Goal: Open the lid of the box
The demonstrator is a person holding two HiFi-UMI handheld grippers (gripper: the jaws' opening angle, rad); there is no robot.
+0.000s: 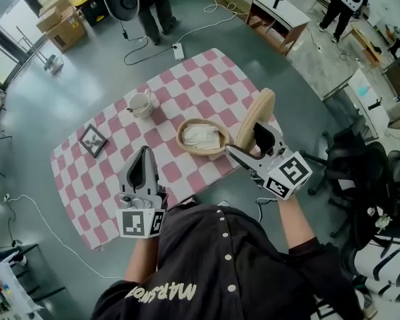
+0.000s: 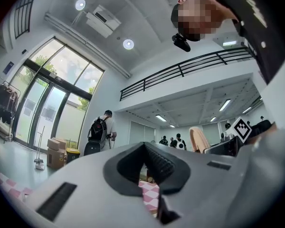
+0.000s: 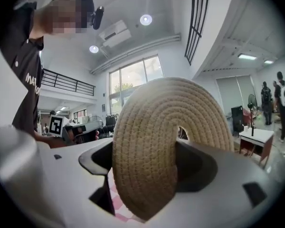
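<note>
Well, round woven box (image 1: 201, 153) at centre of pink/white check tabletop (image 1: 207, 79), top open, white cloth (image 1: 201, 136) inside. At box's 10 o'clock, a white cup (image 1: 140, 103); at 9, well apart, a small black-framed card (image 1: 93, 141). Beyond tabletop on grey floor (image 1: 87, 79): cardboard cartons (image 1: 63, 22) at 11, person's legs (image 1: 157, 12) at 12, white side table (image 1: 277, 15) at 1, white cable (image 1: 207, 22) trailing btwn.

Lid (image 1: 255, 115) off the box, stood on edge just beside rim at 3 o'clock; touching rim or not, can't tell. Right tool (image 1: 253, 144) clamped on lid's lower part, one jaw each side of disc, forearm in from 5 o'clock, marker cube facing up. Left tool (image 1: 145, 153) at box's 7 o'clock, near tabletop's front edge, pointing to 12, jaws together w/ nothing btwn.

Lid & box: tan coiled rope, ribbed in concentric rings. Tools: grey plastic, black ridged pads.
</note>
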